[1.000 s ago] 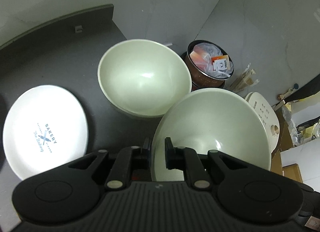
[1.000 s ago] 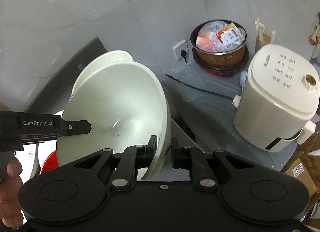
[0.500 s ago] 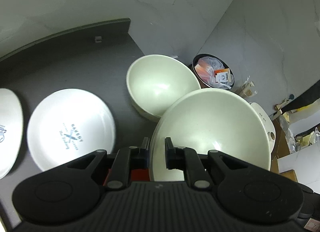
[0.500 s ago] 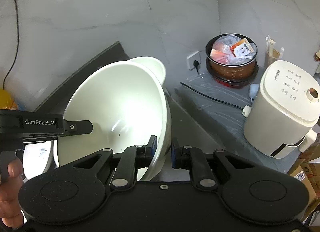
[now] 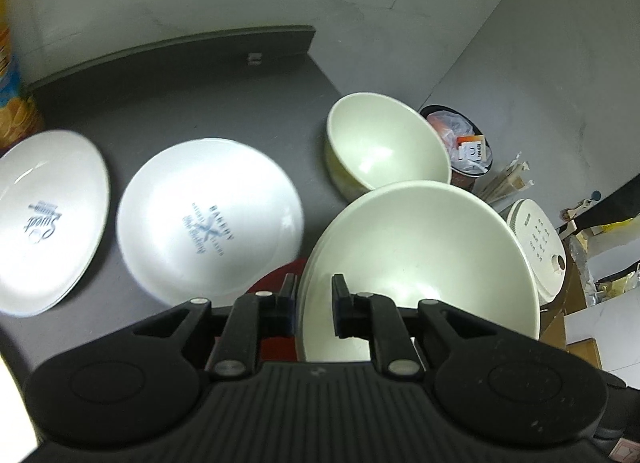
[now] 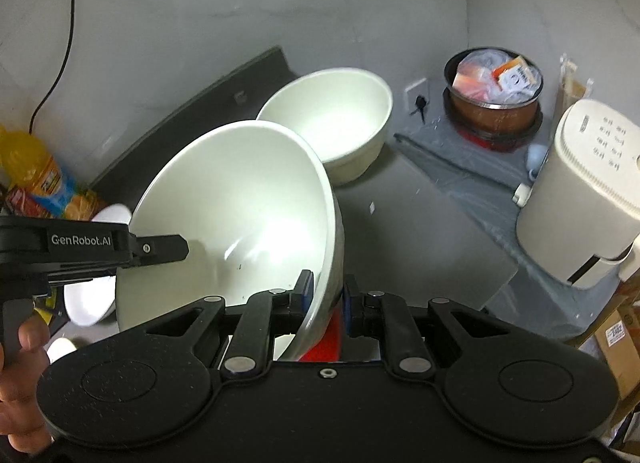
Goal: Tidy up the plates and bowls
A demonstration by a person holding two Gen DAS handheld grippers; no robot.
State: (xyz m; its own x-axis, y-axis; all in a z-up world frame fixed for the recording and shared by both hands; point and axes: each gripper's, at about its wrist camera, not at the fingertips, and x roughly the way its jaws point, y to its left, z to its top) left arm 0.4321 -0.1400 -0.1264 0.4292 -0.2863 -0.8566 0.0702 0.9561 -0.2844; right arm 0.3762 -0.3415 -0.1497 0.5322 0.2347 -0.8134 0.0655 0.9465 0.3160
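A large pale-green bowl (image 5: pixel 420 247) hangs tilted above the dark counter (image 5: pixel 180 95). My left gripper (image 5: pixel 314 291) is shut on its near rim. In the right wrist view the same bowl (image 6: pixel 240 207) has my right gripper (image 6: pixel 328 291) shut on its opposite rim. A second, smaller pale bowl (image 5: pixel 388 147) (image 6: pixel 332 119) rests on the counter's far right corner, apart from the held one. Two white printed plates (image 5: pixel 208 215) (image 5: pixel 44 219) lie side by side to the left. A red item (image 5: pixel 276 283) shows under the left fingers.
Beyond the counter's right edge, lower down, stand a copper pot of packets (image 6: pixel 496 91) and a white cooker (image 6: pixel 580 191). An orange drink bottle (image 6: pixel 36 171) stands at the back left by the wall. A hand (image 6: pixel 20 383) holds the left gripper's handle.
The held bowl has drawn back from the smaller bowl, which now looks farther off. The left view has widened to take in a second plate and the bottle.
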